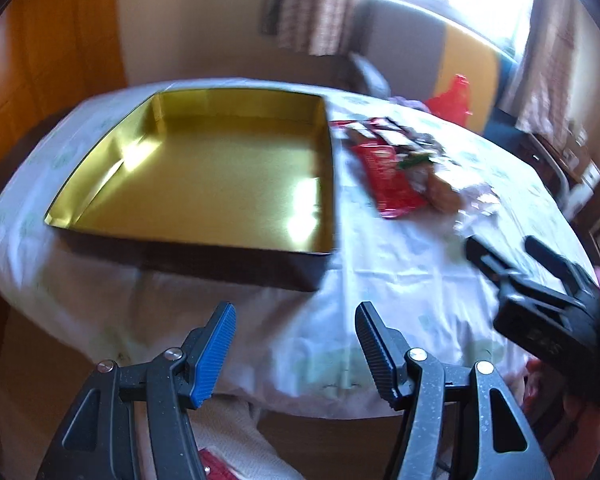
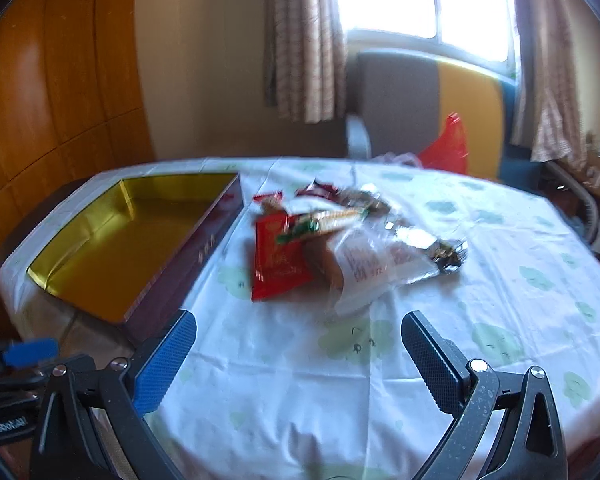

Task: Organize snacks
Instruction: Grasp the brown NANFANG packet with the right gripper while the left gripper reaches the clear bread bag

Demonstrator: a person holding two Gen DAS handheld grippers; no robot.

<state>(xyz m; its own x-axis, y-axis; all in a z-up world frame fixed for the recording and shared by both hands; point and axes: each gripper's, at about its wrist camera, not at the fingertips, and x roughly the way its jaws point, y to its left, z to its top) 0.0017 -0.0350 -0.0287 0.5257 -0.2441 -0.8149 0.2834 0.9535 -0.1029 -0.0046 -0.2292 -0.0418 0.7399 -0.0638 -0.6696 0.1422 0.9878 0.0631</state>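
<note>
My right hand-held gripper (image 2: 298, 360), jaws apart and empty, hangs over the near edge of the round table under its white cloth with pale green prints (image 2: 440, 380), pointed at the heap of snacks. My left gripper (image 1: 296, 348), also apart and empty, sits off the near edge facing the shallow rectangular tin with a gold inside and dark outer wall (image 1: 204, 184). The tin is empty and takes up the left side of the table. Just right of it lies the pile: a red foil packet (image 2: 278, 256), a clear-wrapped brown pastry (image 2: 352, 264), and a few smaller wrappers overlapping on top. Risk, as I judge it: packets overlap, so a pinch could drag neighbours; slick foil could slip; the loose cloth could bunch.
</note>
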